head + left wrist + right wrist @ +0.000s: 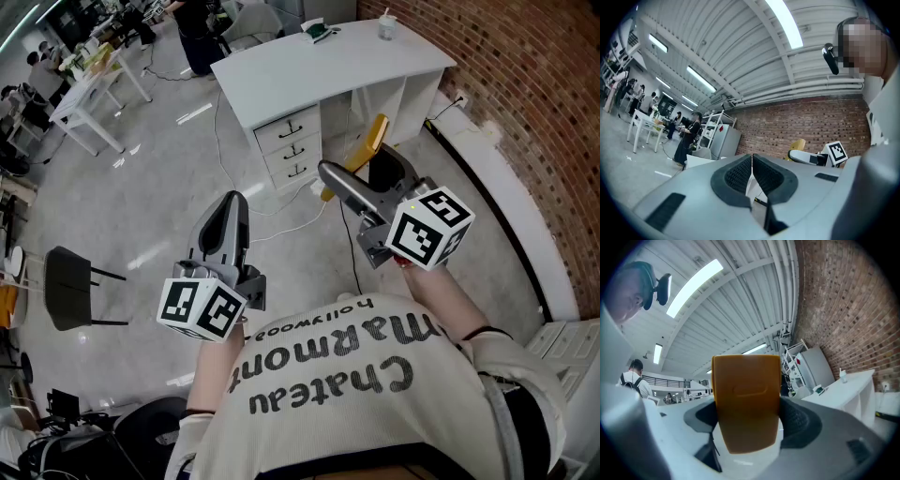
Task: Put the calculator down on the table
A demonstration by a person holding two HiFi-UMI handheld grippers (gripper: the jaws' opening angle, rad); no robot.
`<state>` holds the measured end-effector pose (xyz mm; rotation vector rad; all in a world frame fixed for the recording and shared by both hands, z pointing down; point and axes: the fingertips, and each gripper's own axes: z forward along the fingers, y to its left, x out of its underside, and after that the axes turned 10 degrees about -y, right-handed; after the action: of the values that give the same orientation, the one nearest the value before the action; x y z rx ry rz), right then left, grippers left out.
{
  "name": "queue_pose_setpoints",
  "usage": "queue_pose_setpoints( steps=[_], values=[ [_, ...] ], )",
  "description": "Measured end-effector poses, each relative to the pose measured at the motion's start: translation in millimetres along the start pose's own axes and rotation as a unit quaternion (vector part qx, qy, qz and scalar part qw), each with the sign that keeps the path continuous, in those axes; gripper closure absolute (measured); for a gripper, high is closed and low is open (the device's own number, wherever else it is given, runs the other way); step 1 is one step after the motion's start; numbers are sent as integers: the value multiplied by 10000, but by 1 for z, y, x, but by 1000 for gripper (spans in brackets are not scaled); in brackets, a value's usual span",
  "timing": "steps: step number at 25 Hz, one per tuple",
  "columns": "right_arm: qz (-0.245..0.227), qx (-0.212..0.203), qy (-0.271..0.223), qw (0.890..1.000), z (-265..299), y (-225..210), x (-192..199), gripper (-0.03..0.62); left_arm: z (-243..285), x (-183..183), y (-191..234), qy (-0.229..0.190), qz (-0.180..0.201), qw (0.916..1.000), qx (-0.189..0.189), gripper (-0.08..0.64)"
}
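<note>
Right gripper [746, 423]: clenched on the calculator [746, 394], its jaws spread wide to take the body's width. The dark, finely ribbed rubber pads [806, 420] press on both long edges. The calculator shows its back, a smooth orange-yellow plastic shell, rectangular with rounded corners, bearing a shallow oblong recess near mid-height. It stands upright out of the jaws, its upper half clear above them. In the head view the calculator [375, 136] is held in the air in front of the person, well apart from the table [309, 75]. Left gripper [752, 176]: closed and holding nothing, its two ribbed black pads meeting along a thin seam in moulded grey housings. Each gripper carries a white cube with black square markers at its rear, the right cube [429, 228] and the left cube [202, 307]. The table is a white desk with a flat matte top and a stack of three drawers [292, 145] with dark curved handles. A small pale cup [386, 26] stands near its far corner. A red brick wall [525, 84] runs along the right. The floor is glossy and pale grey. A black chair [67, 286] stands to the left.
</note>
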<state>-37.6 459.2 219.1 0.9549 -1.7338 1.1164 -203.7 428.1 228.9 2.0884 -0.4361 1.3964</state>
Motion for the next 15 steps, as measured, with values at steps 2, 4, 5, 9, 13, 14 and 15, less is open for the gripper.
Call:
queue_pose_setpoints(
  steps=[2,4,5,9,13,14,15],
  values=[
    [20,12,4,10000,2,2,5,196,-2,0,5,43,5,10000,31,548],
    [31,29,16,10000,4,1,10,196,-1,3,9,82,10,10000,42,548],
    [44,39,26,10000,5,-1,12,196,0,4,11,94,7,10000,31,548],
    [176,55,45,9998,16,-20,17,196,16,10,20,120,-11,9999,-47,548],
    [649,79,-59,9978,43,-59,16,196,50,19,35,137,21,9998,-106,548],
    [784,51,-78,9969,53,-69,16,196,62,20,41,122,41,9998,-144,548],
    [877,1,-88,9961,64,-80,15,196,74,21,47,96,59,9998,-186,548]
  ],
)
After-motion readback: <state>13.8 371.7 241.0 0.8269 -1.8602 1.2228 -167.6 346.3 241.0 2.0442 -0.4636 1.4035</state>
